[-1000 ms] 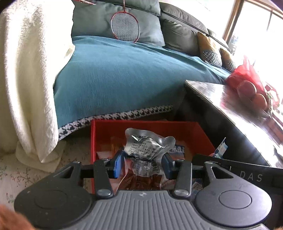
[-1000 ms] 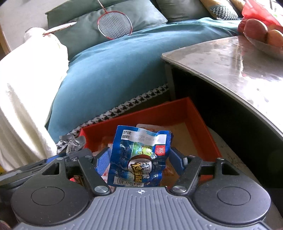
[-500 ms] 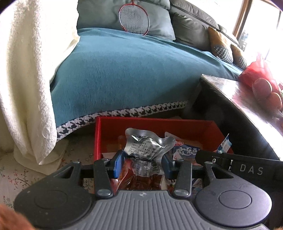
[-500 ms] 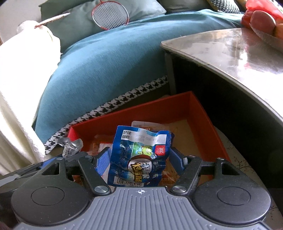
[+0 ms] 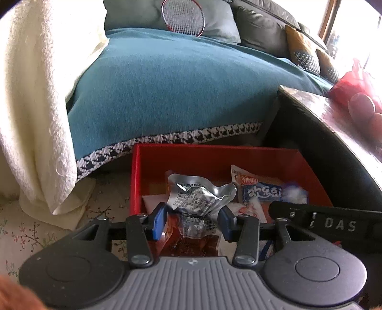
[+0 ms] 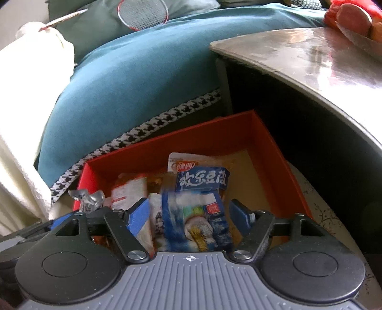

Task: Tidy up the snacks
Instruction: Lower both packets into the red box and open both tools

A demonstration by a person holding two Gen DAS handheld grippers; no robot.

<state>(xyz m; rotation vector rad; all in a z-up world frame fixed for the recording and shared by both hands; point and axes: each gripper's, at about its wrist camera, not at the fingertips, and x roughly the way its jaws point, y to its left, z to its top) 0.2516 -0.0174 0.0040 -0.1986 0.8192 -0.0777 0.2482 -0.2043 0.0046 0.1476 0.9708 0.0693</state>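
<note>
Over the red box [image 6: 274,152] we are letting the blue packet [image 6: 198,221] drop from the opening right gripper [image 6: 188,214]; at nine o'clock, the left gripper [image 5: 193,220] is pinching its silver packet [image 5: 198,195], awaiting release.

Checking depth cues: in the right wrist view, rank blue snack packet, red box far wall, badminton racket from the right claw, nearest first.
1. Blue snack packet: between the right claw's fingers, blurred.
2. Red box far wall: just beyond, on the floor.
3. Badminton racket: farthest, top, on the sofa cushions.

"DAS" on black bar [image 5: 334,223].
</note>
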